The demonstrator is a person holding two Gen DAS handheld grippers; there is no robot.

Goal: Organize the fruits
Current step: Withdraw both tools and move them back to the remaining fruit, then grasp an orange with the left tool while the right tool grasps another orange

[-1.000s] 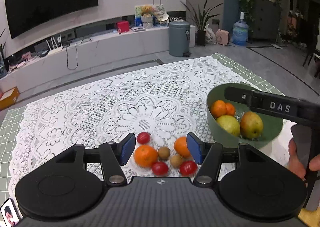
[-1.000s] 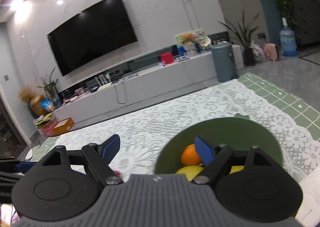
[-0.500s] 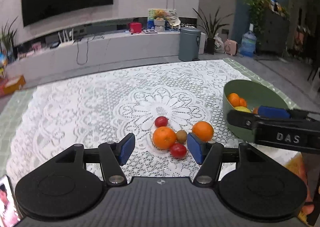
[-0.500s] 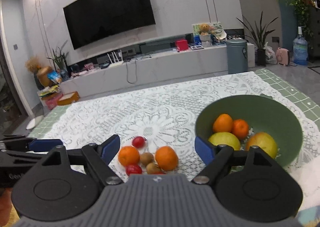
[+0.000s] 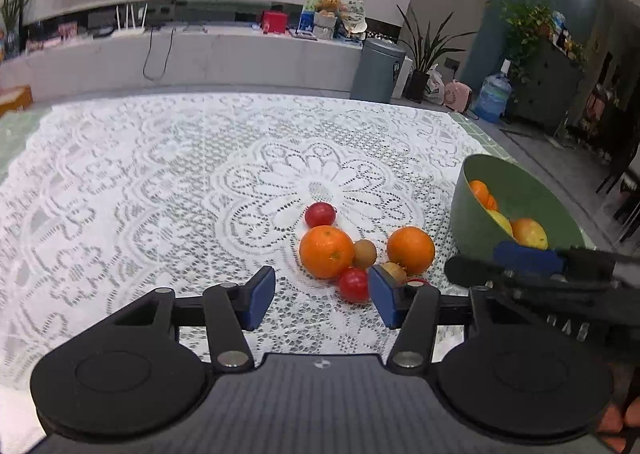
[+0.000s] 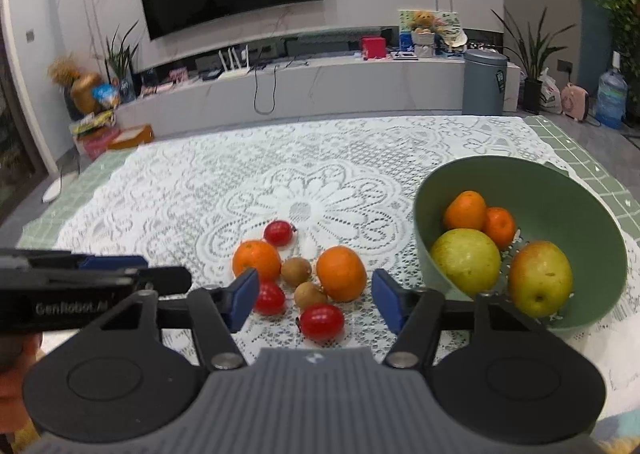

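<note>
My left gripper (image 5: 322, 302) and right gripper (image 6: 312, 300) have just been narrowing, still spread and empty, over loose oranges (image 6: 341, 273) mid-tablecloth; the green bowl (image 6: 560, 189) waits at its right edge.

four oranges (image 6: 341, 273) (two bowled), three tomatoes (image 6: 322, 321)

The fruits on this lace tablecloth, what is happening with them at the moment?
A person holds two black grippers with blue pads over loose fruit on the white lace tablecloth: two oranges, two brown kiwis and three small red tomatoes. The left gripper and right gripper have just been closing but grip nothing. The green bowl already holds four fruits.
</note>
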